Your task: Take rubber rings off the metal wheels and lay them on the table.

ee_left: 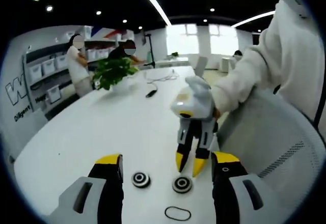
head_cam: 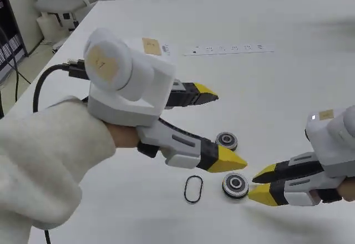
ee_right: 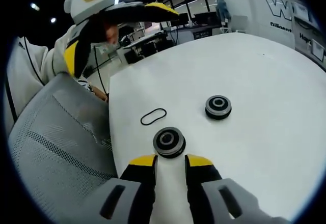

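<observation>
While the left gripper [head_cam: 230, 128] hangs spread wide, the right gripper [head_cam: 255, 185] sits narrowly parted beside a wheel [head_cam: 235, 184].

Body of right gripper [head_cam: 252, 186], right of near wheel [head_cam: 235, 184]: cut off at frame edge. Jaw tips touching that wheel or just short: cannot tell. Power strip [head_cam: 227, 49], beyond the wheel: markings too small to read.

An open-plan office: long white table [ee_left: 102, 127], mesh chair [ee_right: 56, 142], storage shelves [ee_left: 41, 75], potted plant [ee_left: 114, 71].
</observation>
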`<state>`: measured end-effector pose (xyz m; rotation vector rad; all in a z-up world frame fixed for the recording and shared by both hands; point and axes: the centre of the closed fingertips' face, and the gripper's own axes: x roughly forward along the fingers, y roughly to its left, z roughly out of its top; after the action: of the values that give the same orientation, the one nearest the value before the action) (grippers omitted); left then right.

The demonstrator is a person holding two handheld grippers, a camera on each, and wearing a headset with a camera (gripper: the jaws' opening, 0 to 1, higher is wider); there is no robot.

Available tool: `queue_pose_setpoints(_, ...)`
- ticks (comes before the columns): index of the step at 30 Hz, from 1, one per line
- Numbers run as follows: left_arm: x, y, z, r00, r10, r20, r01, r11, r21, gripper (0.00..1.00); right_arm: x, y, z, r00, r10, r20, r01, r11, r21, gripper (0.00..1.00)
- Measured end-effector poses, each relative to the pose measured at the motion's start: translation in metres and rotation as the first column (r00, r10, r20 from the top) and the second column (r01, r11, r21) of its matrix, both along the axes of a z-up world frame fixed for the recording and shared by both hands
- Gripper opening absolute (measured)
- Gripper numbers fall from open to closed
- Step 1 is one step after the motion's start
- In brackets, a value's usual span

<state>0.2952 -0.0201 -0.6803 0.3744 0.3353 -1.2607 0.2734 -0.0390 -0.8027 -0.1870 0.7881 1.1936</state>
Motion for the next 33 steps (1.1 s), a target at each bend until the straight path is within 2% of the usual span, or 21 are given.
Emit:
queue_pose_setpoints(3, -0.002, -0.008, -0.007, 1.0, -0.02, -0.011, 0.019, 1.0, -0.021, 0.7, -0.001, 0.0, -0.002, 1.0, 0.005, 0.005, -0.005, 1.0, -0.011, 0.19)
queue_pose_setpoints(6, -0.003, -0.015, -0.011, 1.0, -0.02, 0.012, 0.021, 0.997, -0.075, 0.63, -0.001, -0.001, -0.004, 1.0, 0.01, 0.01, -0.01, 1.0, -0.016, 0.19)
queue_pose_setpoints(8, -0.002, -0.017, -0.016, 1.0, -0.003, 0.004, 0.003, 0.995, -0.101, 0.6, -0.001, 0.0, -0.004, 1.0, 0.012, 0.013, -0.012, 1.0, -0.015, 0.18)
queue_pose_setpoints(10, -0.003, -0.018, -0.024, 1.0, 0.005, 0.007, -0.004, 0.995, -0.096, 0.6, -0.002, 0.001, -0.005, 1.0, 0.016, 0.012, -0.015, 1.0, -0.018, 0.18)
queue_pose_setpoints(12, -0.005, -0.018, -0.034, 0.999, -0.004, 0.031, 0.006, 0.998, -0.067, 0.6, -0.003, 0.001, -0.006, 1.0, 0.018, 0.012, -0.018, 1.0, -0.021, 0.18)
queue_pose_setpoints(13, -0.006, -0.019, -0.038, 1.0, -0.005, 0.028, 0.007, 0.998, -0.065, 0.58, -0.003, 0.001, -0.006, 1.0, 0.019, 0.013, -0.019, 1.0, -0.022, 0.18)
queue_pose_setpoints(14, -0.007, -0.019, -0.042, 1.0, -0.007, 0.018, 0.008, 0.998, -0.063, 0.57, -0.003, 0.001, -0.006, 1.0, 0.019, 0.013, -0.019, 1.0, -0.022, 0.18)
queue_pose_setpoints(16, -0.012, -0.019, -0.051, 0.999, -0.009, -0.036, 0.006, 0.998, -0.067, 0.54, -0.002, 0.001, -0.007, 1.0, 0.021, 0.018, -0.02, 1.0, -0.021, 0.18)
queue_pose_setpoints(17, -0.014, -0.019, -0.057, 0.999, -0.015, -0.046, 0.012, 0.998, -0.063, 0.53, -0.002, 0.001, -0.007, 1.0, 0.021, 0.019, -0.02, 1.0, -0.021, 0.18)
queue_pose_setpoints(21, -0.019, -0.015, -0.076, 0.998, -0.021, -0.056, 0.02, 1.0, -0.021, 0.5, 0.0, 0.001, -0.005, 1.0, 0.014, 0.027, -0.014, 1.0, -0.015, 0.18)
queue_pose_setpoints(25, -0.018, -0.016, -0.08, 0.996, -0.01, -0.09, 0.006, 0.999, -0.039, 0.47, 0.001, 0.0, -0.005, 1.0, 0.003, 0.027, -0.003, 1.0, -0.006, 0.18)
queue_pose_setpoints(30, -0.017, -0.014, -0.088, 0.997, 0.004, -0.083, -0.007, 0.999, -0.037, 0.42, 0.001, 0.001, -0.004, 0.999, 0.0, 0.033, 0.0, 1.0, -0.004, 0.18)
queue_pose_setpoints(33, -0.018, -0.013, -0.095, 0.994, 0.007, -0.108, -0.011, 0.999, -0.036, 0.37, 0.0, 0.002, -0.004, 0.999, 0.008, 0.038, -0.008, 1.0, -0.003, 0.18)
